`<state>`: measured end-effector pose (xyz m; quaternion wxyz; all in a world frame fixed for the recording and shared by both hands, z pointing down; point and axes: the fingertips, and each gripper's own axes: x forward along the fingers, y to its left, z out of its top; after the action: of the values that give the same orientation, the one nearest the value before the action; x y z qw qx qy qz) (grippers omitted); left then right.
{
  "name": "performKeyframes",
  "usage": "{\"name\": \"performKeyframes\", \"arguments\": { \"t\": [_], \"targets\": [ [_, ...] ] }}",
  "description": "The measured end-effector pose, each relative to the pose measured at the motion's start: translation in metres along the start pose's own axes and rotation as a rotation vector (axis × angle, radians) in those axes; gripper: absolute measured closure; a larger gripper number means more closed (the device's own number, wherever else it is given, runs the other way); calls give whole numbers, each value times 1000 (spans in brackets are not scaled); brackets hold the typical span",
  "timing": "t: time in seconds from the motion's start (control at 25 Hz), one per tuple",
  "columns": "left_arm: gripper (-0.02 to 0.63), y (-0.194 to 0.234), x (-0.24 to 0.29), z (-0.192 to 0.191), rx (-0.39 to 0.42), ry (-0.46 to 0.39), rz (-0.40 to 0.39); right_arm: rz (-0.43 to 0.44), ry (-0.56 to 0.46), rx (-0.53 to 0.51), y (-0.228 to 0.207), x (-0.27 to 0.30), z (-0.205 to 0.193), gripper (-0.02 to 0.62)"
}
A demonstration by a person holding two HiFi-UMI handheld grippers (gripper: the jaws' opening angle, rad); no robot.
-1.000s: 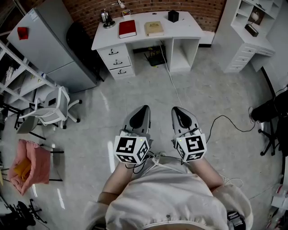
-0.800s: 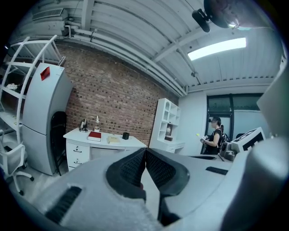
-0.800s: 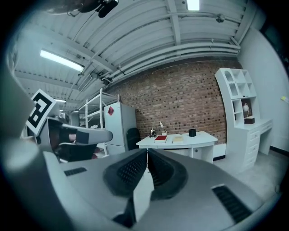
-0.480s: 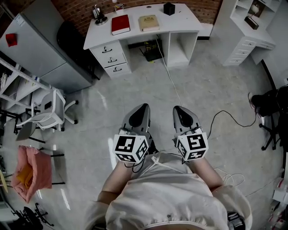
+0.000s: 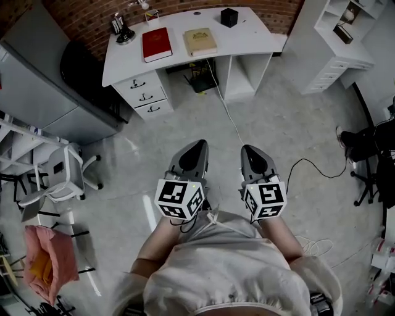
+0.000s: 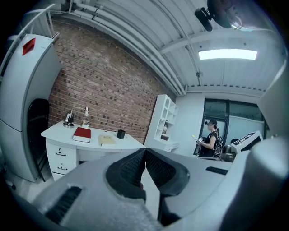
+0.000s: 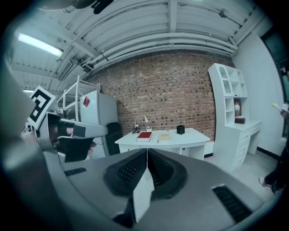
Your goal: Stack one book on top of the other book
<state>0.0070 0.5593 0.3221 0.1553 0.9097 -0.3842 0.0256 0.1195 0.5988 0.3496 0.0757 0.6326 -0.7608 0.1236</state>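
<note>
A red book [image 5: 156, 44] and a tan book [image 5: 200, 41] lie side by side on the white desk [image 5: 253, 42] against the brick wall, red one to the left. Both show again as the red book [image 6: 81, 134] and tan book [image 6: 107, 140] in the left gripper view, and as the red book [image 7: 144, 136] and tan book [image 7: 164, 136] in the right gripper view. My left gripper [image 5: 196, 149] and right gripper [image 5: 252, 152] are held side by side in front of the body, far short of the desk, over the floor. Both are shut with nothing between the jaws.
On the desk stand a black cube-shaped holder [image 5: 229, 16] and a small lamp [image 5: 119, 28]. A drawer unit [image 5: 143, 99] sits under its left side. A cable [image 5: 229, 117] runs across the floor. A white shelf unit [image 5: 330, 46] stands right, an office chair [image 5: 62, 179] left. A person [image 6: 211, 140] stands far off.
The desk and books have drifted toward the left of the head view and look larger, as I walk toward them. Both grippers stay shut, side by side.
</note>
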Motion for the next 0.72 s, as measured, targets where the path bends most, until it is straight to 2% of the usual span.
{"name": "performKeyframes", "arguments": {
  "t": [0.12, 0.44, 0.72],
  "targets": [
    [586, 44, 30, 25, -11, 8, -21, -20, 2, 1, 5, 50, 23, 568],
    [586, 151, 94, 87, 20, -5, -69, -64, -22, 23, 14, 175, 76, 568],
    [586, 214, 119, 93, -22, 25, -34, -60, 37, 45, 16, 240, 79, 567]
  ]
}}
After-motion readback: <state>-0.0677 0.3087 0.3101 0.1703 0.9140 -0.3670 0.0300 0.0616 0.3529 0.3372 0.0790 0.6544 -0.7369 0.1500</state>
